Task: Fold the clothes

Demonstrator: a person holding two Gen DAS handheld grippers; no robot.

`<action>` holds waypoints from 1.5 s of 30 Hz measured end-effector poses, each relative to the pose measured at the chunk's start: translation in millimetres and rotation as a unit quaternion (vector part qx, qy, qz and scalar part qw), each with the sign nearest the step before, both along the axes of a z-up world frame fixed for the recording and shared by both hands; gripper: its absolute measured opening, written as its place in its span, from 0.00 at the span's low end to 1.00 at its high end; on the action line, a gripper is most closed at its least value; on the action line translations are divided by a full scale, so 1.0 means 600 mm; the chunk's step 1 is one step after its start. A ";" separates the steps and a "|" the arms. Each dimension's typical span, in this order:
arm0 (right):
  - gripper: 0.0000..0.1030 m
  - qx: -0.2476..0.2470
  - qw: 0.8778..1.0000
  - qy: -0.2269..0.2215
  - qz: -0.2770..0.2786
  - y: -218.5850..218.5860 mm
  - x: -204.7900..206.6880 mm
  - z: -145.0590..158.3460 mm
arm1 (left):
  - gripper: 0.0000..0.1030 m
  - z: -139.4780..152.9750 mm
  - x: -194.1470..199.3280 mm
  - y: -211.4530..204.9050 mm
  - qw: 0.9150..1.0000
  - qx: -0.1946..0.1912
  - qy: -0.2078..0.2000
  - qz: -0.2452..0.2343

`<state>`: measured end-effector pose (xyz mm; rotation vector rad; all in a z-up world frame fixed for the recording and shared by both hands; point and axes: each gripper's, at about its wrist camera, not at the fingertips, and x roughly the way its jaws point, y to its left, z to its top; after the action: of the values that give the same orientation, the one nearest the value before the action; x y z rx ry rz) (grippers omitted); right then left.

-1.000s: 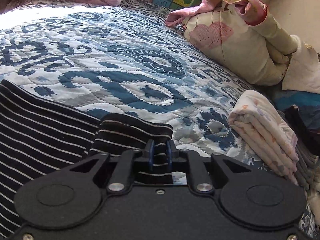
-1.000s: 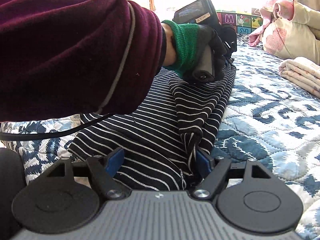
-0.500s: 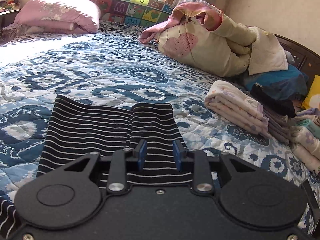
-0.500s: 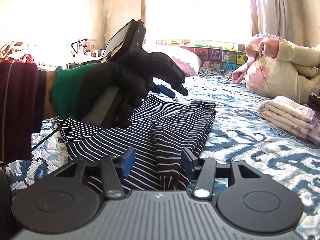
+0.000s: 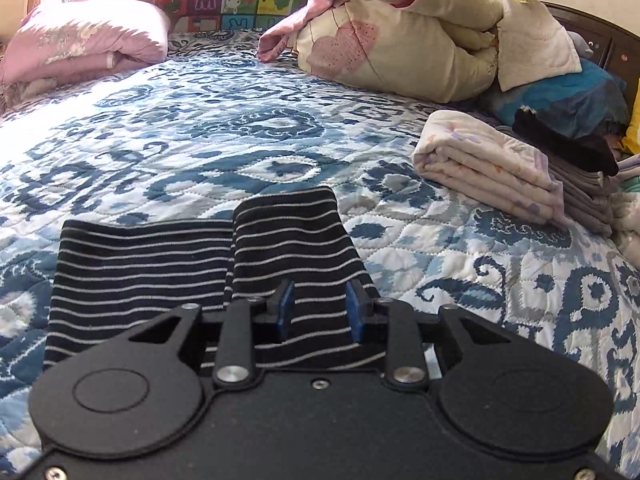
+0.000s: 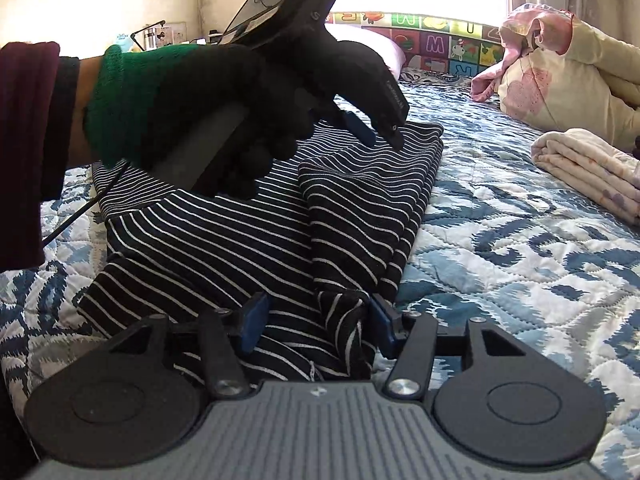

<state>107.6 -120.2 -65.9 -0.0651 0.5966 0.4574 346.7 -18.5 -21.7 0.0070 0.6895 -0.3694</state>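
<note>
A black shirt with thin white stripes (image 5: 160,272) lies partly folded on the blue patterned quilt (image 5: 240,128), its right side turned over in a narrow strip (image 5: 292,236). My left gripper (image 5: 320,306) hovers just above that strip, open, holding nothing. In the right wrist view a hand in a black and green glove (image 6: 192,104) holds the left gripper (image 6: 380,136) over the shirt's (image 6: 240,248) far end. My right gripper (image 6: 318,318) is open at the near end, and a bunched bit of the striped cloth (image 6: 340,328) lies loose between its fingers.
A folded pale floral stack (image 5: 492,172) with grey and black clothes (image 5: 568,148) sits on the right of the bed. A bundled cream quilt (image 5: 400,40) and a pink pillow (image 5: 80,36) lie at the head. Bare quilt stretches beyond the shirt.
My left gripper was shut on the striped fold one second ago; it has since opened, let go and lifted back. The right gripper has drawn back a little and stayed open.
</note>
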 end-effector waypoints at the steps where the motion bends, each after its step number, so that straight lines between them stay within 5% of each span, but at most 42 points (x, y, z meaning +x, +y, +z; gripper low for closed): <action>1: 0.54 0.002 1.000 0.000 0.000 -0.001 0.000 0.000 | 0.25 -0.005 0.017 -0.008 1.000 0.005 0.004 0.005; 11: 0.55 0.005 1.000 -0.004 0.003 -0.002 0.000 -0.006 | 0.25 -0.041 0.145 -0.079 0.996 0.076 0.033 0.037; 15: 0.55 0.003 1.000 -0.007 0.002 -0.002 -0.002 -0.007 | 0.28 0.000 0.099 -0.054 0.996 0.068 0.030 0.047; 17: 0.55 -0.001 1.000 -0.010 0.000 -0.001 -0.004 -0.006 | 0.45 0.023 0.053 -0.017 0.997 0.049 0.019 0.059; 22: 0.58 0.004 1.000 -0.028 -0.013 -0.010 -0.019 0.005 | 0.63 0.057 -0.102 0.144 0.990 -0.045 0.018 0.132; 25: 0.58 0.020 0.999 -0.039 -0.027 -0.028 -0.035 0.020 | 0.69 0.071 -0.196 0.238 0.979 -0.102 0.018 0.178; 28: 0.60 0.053 0.997 -0.027 -0.040 -0.057 -0.047 0.031 | 0.69 0.048 -0.295 0.317 0.957 -0.163 0.023 0.240; 35: 0.60 0.112 0.989 0.054 -0.085 -0.115 -0.054 0.014 | 0.66 -0.021 -0.463 0.393 0.880 -0.328 0.035 0.342; 45: 0.65 0.152 0.981 0.091 -0.085 -0.123 -0.095 0.008 | 0.49 -0.052 -0.437 0.350 0.877 -0.335 0.028 0.343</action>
<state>50.4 -194.3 -61.1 0.3199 0.6992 0.3870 84.4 191.2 -52.9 -0.8944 0.5484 0.0974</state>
